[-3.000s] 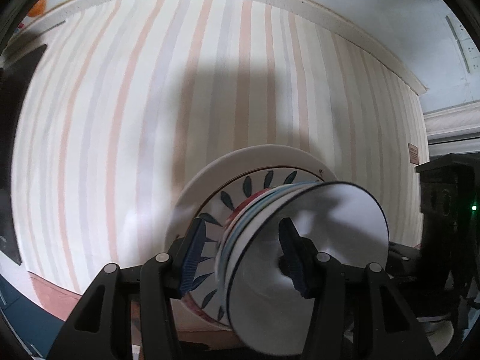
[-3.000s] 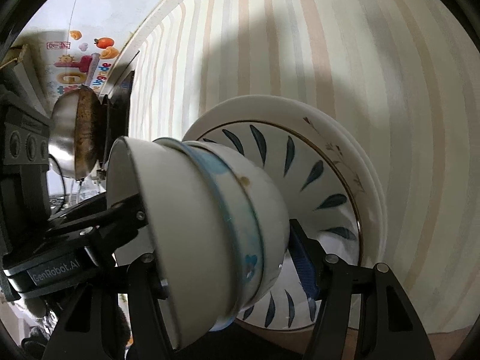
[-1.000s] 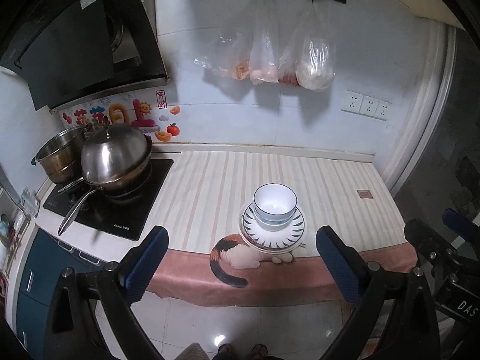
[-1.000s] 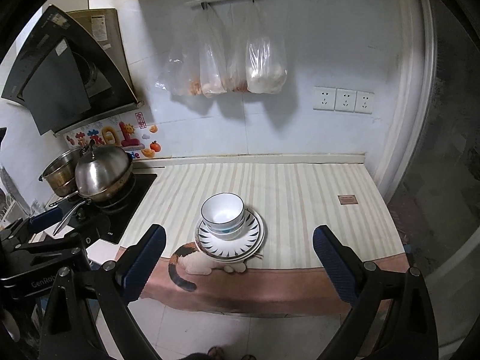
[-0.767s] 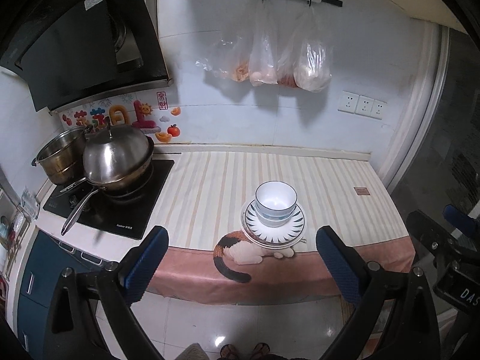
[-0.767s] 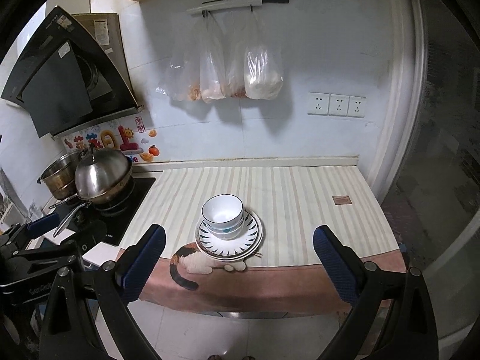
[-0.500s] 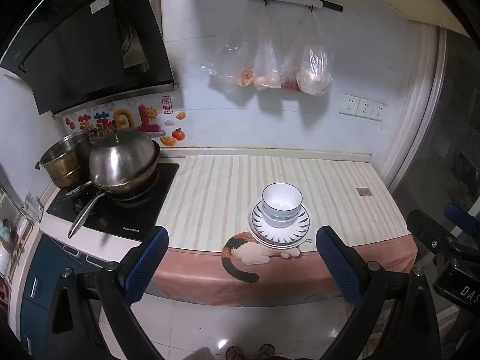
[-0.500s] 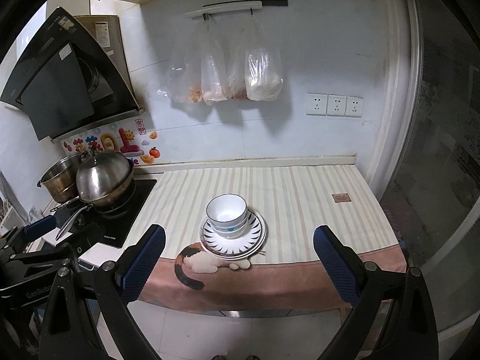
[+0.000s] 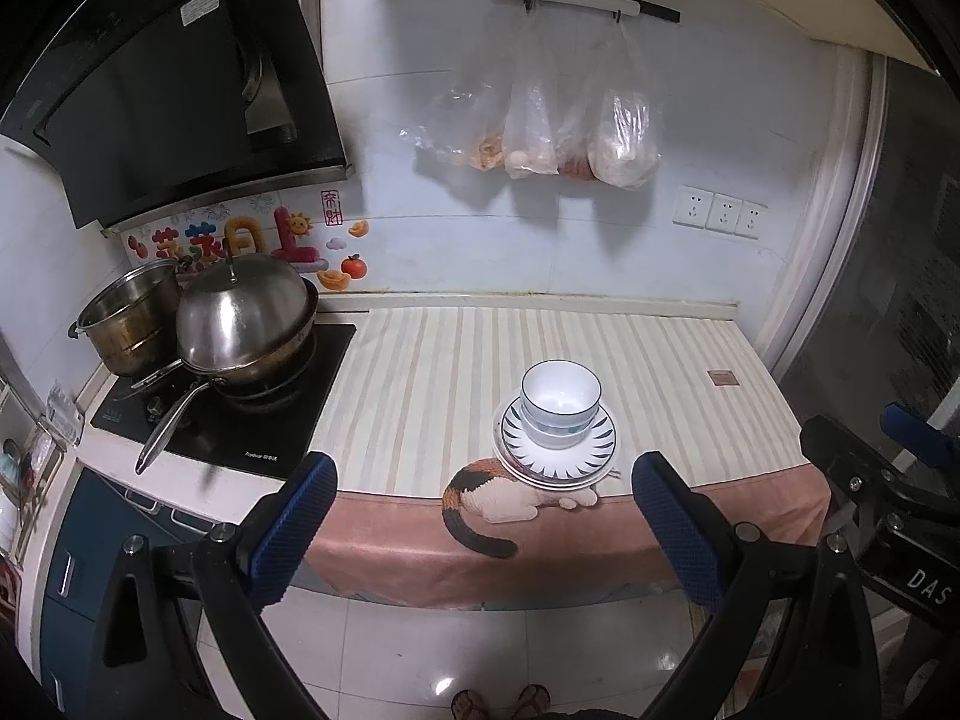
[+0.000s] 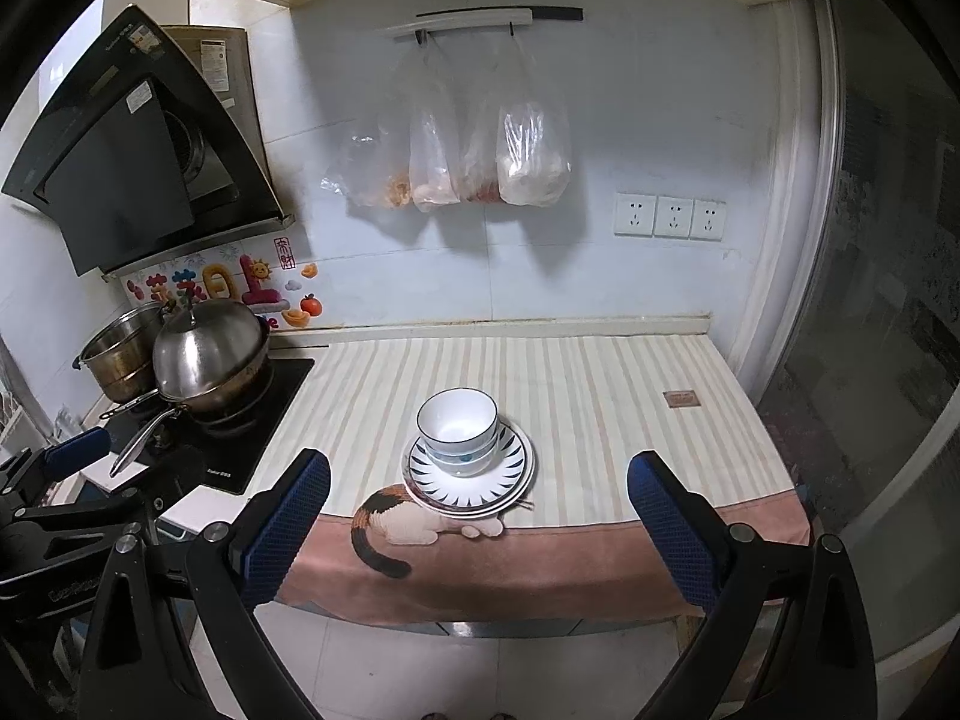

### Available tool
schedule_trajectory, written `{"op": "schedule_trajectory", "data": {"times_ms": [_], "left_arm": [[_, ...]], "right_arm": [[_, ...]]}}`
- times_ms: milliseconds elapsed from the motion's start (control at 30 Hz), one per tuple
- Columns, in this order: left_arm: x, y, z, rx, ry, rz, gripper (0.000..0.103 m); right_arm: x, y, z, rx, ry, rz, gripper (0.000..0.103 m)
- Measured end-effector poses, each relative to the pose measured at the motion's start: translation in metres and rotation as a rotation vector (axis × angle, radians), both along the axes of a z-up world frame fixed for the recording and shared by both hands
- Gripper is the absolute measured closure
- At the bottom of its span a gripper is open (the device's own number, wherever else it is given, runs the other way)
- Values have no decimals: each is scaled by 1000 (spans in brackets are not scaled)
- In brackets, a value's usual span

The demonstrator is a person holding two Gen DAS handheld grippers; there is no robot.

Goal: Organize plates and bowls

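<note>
both grippers' fingers (image 9: 297,525) (image 10: 666,525) spread wide and empty as we hold well off the bowls (image 9: 560,396) nested on stacked plates (image 9: 555,450), likely finished.

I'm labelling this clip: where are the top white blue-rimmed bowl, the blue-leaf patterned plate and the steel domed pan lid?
top white blue-rimmed bowl (image 10: 457,420), right wrist view, inside wall
blue-leaf patterned plate (image 10: 510,461), right wrist view, patterned rim
steel domed pan lid (image 9: 240,306), left wrist view, dome
</note>
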State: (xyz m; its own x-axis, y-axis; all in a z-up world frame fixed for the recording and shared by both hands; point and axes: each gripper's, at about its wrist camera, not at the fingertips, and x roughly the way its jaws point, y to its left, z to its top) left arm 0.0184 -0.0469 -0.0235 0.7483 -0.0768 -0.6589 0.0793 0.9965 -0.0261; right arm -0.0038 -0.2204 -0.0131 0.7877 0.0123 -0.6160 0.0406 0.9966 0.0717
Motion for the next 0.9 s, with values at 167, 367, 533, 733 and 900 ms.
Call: {"op": "schedule_trajectory", "data": {"times_ms": [167, 367, 533, 733, 900], "left_arm": [[0, 0, -1, -8, 4, -1, 2], [-2, -3, -1, -15, 8, 5, 2], [-4, -4, -1, -12, 5, 11, 2], [-7, -6, -1, -13, 4, 15, 2], [-7, -6, -1, -14, 4, 17, 2]], "right_arm": [[1, -4, -3, -2, 12, -8, 2], [4, -6, -8, -7, 25, -3, 1], [5, -6, -10, -13, 29, -1, 1], [5, -5, -10, -20, 28, -3, 1], [4, -6, -10, -16, 24, -11, 1]]}}
